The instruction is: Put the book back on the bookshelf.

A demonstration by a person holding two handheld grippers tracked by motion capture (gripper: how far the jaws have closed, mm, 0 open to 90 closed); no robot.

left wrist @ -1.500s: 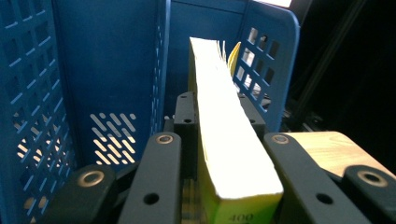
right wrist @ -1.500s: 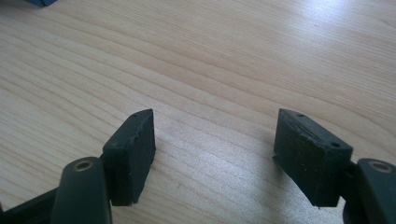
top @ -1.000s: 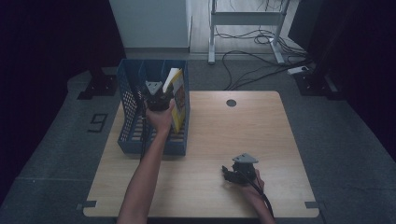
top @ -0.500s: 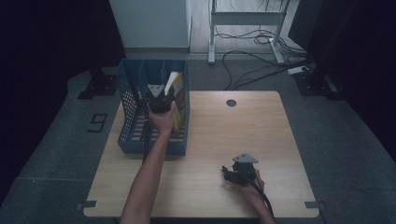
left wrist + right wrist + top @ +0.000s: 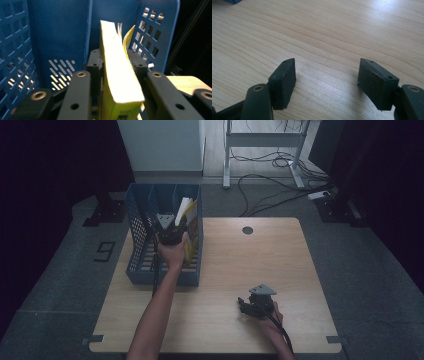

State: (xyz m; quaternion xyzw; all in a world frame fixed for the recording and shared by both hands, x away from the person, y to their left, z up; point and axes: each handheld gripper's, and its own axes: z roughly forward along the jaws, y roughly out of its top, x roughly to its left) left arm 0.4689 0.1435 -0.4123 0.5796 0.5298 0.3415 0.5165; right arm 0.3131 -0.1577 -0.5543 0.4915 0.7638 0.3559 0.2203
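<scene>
Nearest, the right gripper (image 5: 248,306) rests unmoved on the table (image 5: 300,270), jaws wide and empty. Farther off, the left gripper (image 5: 116,67) has just been opening around the yellow book (image 5: 117,75), now upright in the blue file rack (image 5: 145,270).

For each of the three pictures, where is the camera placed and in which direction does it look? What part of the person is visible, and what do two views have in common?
High view: above the person's side, looking forward and down on the table; both forearms enter from the bottom, with the left gripper in the blue file rack and the right gripper resting on the wood.
Left gripper view: rides on the left gripper, looking into the rack; its jaws, just opening, flank a yellow book.
Right gripper view: rides on the right gripper, looking at bare wood between open jaws.
Shared: rack and book appear in the high and left gripper views.
</scene>
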